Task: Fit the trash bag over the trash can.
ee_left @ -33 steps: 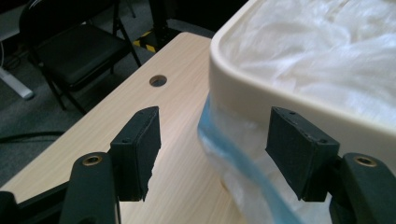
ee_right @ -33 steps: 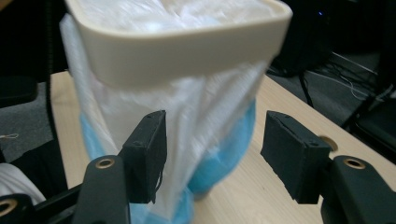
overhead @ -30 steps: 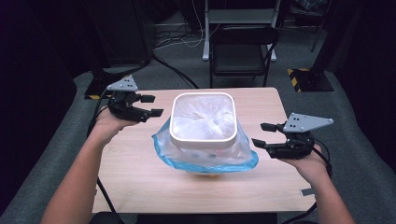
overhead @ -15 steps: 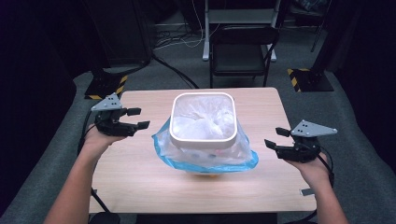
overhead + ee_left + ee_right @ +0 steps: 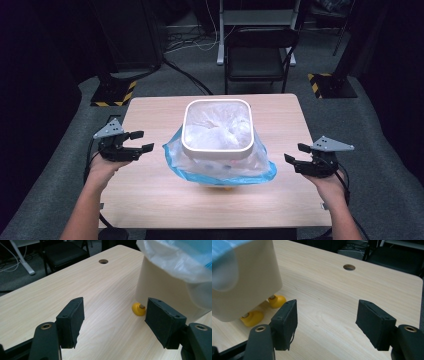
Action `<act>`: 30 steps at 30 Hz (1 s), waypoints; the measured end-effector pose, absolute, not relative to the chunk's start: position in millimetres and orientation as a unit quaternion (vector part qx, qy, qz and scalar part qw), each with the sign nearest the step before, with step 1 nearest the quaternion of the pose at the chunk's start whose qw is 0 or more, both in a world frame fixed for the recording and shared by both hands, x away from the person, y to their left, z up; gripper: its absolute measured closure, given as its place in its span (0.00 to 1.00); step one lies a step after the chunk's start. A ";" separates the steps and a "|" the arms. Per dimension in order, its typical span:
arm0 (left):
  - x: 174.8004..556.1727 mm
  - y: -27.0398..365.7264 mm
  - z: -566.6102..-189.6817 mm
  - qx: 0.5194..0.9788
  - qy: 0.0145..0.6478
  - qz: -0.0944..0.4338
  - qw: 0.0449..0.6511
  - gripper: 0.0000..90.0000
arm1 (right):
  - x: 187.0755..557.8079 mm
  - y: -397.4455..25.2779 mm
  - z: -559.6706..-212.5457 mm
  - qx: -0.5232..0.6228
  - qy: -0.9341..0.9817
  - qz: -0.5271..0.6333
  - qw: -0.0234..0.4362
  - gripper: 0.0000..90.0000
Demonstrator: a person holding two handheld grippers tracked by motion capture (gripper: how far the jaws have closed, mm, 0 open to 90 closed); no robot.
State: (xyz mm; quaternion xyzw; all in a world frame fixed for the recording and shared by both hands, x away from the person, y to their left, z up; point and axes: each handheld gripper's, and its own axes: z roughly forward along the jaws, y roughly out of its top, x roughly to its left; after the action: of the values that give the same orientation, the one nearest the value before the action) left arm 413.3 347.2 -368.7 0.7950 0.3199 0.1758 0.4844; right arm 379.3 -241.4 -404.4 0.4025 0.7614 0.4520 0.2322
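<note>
A white bin stands upright near the middle of the wooden counter, its square rounded rim facing up and a translucent bag with a blue edge lining it, the bag's loose skirt draped over the outside and spreading onto the counter on the person's side. The bin rides on yellow wheels, seen under its cream wall in both gripper views. The left gripper hovers at the counter's left edge, well apart from the bin, its jaws spread wide with nothing between them; in its own view a yellow wheel shows just past the jaws. The right gripper hangs beyond the counter's right edge, also well apart from the bin, jaws likewise spread and empty. A round cable hole pierces the counter's far side. Behind the counter stands a dark chair on grey carpet.
</note>
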 end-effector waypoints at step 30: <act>418.1 387.3 -473.2 0.807 0.372 0.177 0.422 0.33 | 399.6 -259.7 -487.8 0.484 0.758 0.364 0.241 0.15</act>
State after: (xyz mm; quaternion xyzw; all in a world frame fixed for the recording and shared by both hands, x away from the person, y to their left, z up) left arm 418.1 387.3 -473.2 0.8072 0.3724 0.1771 0.4224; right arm 399.6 -259.7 -487.8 0.4845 0.7579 0.3643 0.2412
